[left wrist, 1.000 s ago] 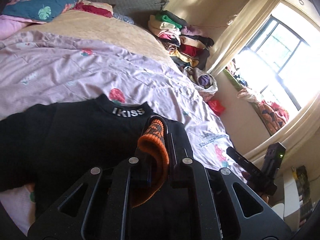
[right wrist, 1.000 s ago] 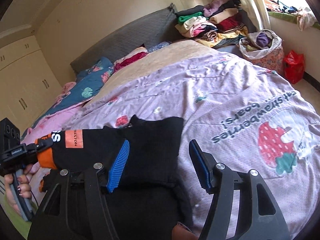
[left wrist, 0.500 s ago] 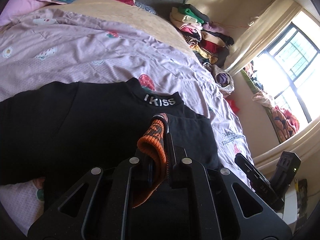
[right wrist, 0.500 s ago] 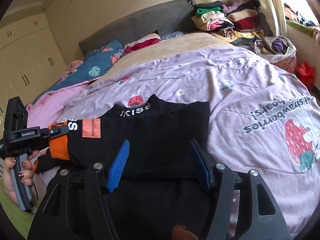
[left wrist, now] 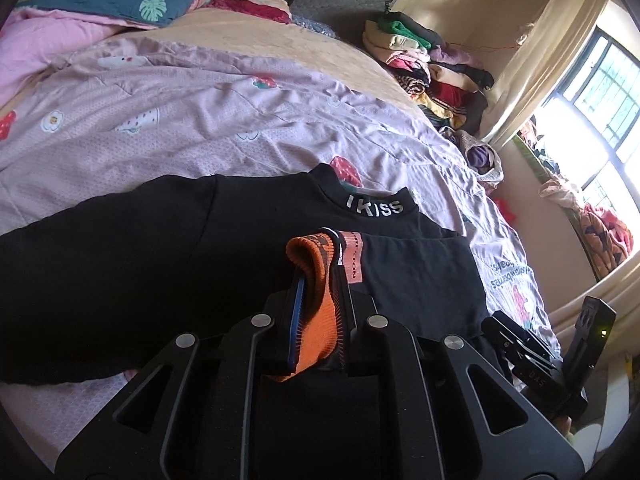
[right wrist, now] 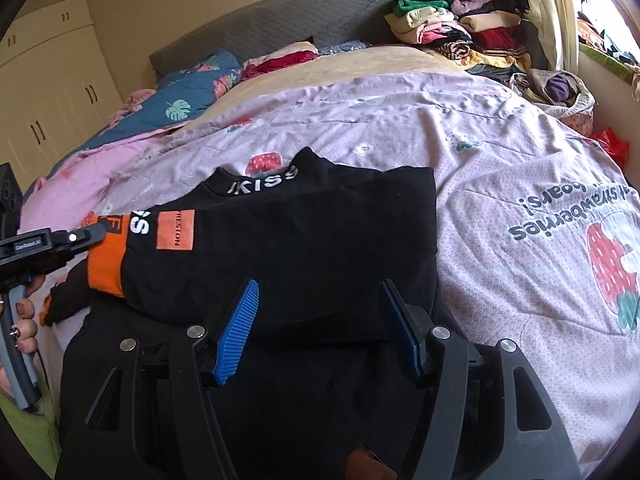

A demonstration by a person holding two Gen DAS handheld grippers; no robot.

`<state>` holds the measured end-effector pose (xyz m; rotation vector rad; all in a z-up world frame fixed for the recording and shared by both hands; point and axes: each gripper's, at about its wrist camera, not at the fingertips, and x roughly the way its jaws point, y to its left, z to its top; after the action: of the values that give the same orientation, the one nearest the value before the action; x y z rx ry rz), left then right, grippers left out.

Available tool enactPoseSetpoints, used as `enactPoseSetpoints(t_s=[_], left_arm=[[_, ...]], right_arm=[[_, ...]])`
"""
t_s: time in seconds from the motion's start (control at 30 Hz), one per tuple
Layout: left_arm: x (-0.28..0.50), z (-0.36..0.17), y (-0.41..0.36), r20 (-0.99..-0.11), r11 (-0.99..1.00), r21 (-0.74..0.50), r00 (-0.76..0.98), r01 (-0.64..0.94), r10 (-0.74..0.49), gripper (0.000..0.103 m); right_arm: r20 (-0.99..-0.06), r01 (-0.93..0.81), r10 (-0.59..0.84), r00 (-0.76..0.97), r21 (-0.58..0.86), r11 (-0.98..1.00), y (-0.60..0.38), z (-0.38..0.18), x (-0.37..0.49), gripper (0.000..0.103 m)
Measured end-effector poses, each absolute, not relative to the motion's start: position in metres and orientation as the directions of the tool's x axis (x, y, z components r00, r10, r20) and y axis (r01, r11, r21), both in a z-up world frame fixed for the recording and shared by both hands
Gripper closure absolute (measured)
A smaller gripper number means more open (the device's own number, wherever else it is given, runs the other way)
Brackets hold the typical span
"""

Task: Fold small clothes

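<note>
1. Black knit fabric fills the lower centre of both views: a black sweatshirt with "KISS" lettering on the collar lies on the bed, over a lilac strawberry-print quilt.
2. Progress, as judged: one sleeve is drawn across the chest toward the left of the right wrist view. The fold looks early. The body is not yet folded, and the other sleeve's state cannot be confirmed.
3. Remaining, as judged: lay the sleeve flat, treat the opposite side, then fold the body in half.
4. Left claw: jaws narrow, clamped on the orange ribbed cuff of that sleeve. The cuff stands between the blue pad and the opposite finger, lower centre of the left wrist view. In the right wrist view the same claw enters from the left edge and holds the cuff above the garment.
5. Right claw: jaws wide, nothing gripped. The blue pads sit over the lower part of the sweatshirt; contact with the fabric cannot be determined.
6. Stacked clothes sit in the upper right, well apart from the work.
</note>
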<state>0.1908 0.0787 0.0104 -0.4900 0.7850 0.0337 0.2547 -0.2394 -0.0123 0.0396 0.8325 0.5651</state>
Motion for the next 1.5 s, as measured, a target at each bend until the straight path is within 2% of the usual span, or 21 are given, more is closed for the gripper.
enactPoseSetpoints(t_s=[0.17, 0.33, 0.37, 0.43, 0.47, 0.6, 0.73, 0.8, 0.87, 0.97, 1.07, 1.3, 1.5], left_arm=[[0.183, 0.02, 0.076, -0.65, 0.886, -0.409, 0.751, -0.218, -0.116, 0.097], [0.195, 0.002, 0.057, -0.704, 0.903, -0.387, 0.692, -0.186, -0.159, 0.096], [0.197, -0.005, 0.054, -0.72, 0.903, -0.387, 0.673, -0.186, -0.17, 0.094], [0.2, -0.016, 0.05, -0.745, 0.906, -0.379, 0.643, -0.189, -0.177, 0.079], [0.2, -0.022, 0.048, -0.759, 0.909, -0.366, 0.629, -0.199, -0.168, 0.076], [0.205, -0.045, 0.05, -0.809, 0.915, -0.326, 0.57, -0.237, -0.141, 0.075], [0.202, -0.047, 0.051, -0.808, 0.915, -0.331, 0.571, -0.233, -0.147, 0.074], [0.201, -0.045, 0.051, -0.806, 0.915, -0.333, 0.572, -0.227, -0.151, 0.072], [0.2, -0.043, 0.05, -0.802, 0.914, -0.339, 0.577, -0.223, -0.156, 0.07], [0.196, -0.04, 0.049, -0.797, 0.913, -0.345, 0.581, -0.218, -0.163, 0.066], [0.194, -0.038, 0.048, -0.791, 0.909, -0.357, 0.587, -0.213, -0.173, 0.055], [0.186, -0.034, 0.045, -0.789, 0.912, -0.359, 0.587, -0.199, -0.183, 0.025], [0.174, -0.028, 0.046, -0.784, 0.915, -0.351, 0.597, -0.201, -0.169, 0.017]], right_arm=[[-0.694, -0.453, 0.483, 0.534, 0.248, 0.856, -0.24, -0.017, 0.257, 0.04], [-0.74, -0.424, 0.427, 0.52, 0.211, 0.881, -0.239, -0.027, 0.263, 0.035], [-0.749, -0.413, 0.412, 0.519, 0.202, 0.888, -0.24, -0.029, 0.264, 0.035], [-0.766, -0.4, 0.403, 0.5, 0.209, 0.892, -0.243, -0.036, 0.268, 0.035], [-0.77, -0.396, 0.407, 0.492, 0.218, 0.892, -0.245, -0.038, 0.269, 0.035], [-0.774, -0.401, 0.413, 0.481, 0.225, 0.888, -0.246, -0.04, 0.268, 0.035], [-0.765, -0.404, 0.428, 0.481, 0.239, 0.883, -0.248, -0.036, 0.267, 0.033], [-0.754, -0.399, 0.437, 0.49, 0.252, 0.882, -0.25, -0.03, 0.265, 0.03], [-0.734, -0.402, 0.447, 0.511, 0.256, 0.879, -0.252, -0.022, 0.261, 0.018], [-0.71, -0.404, 0.45, 0.541, 0.25, 0.88, -0.254, -0.01, 0.253, 0.009], [-0.688, -0.396, 0.456, 0.564, 0.259, 0.881, -0.257, -0.001, 0.246, 0.005], [-0.663, -0.378, 0.445, 0.602, 0.254, 0.89, -0.261, 0.01, 0.23, 0.005], [-0.655, -0.373, 0.452, 0.606, 0.268, 0.888, -0.257, 0.013, 0.213, 0.004]])
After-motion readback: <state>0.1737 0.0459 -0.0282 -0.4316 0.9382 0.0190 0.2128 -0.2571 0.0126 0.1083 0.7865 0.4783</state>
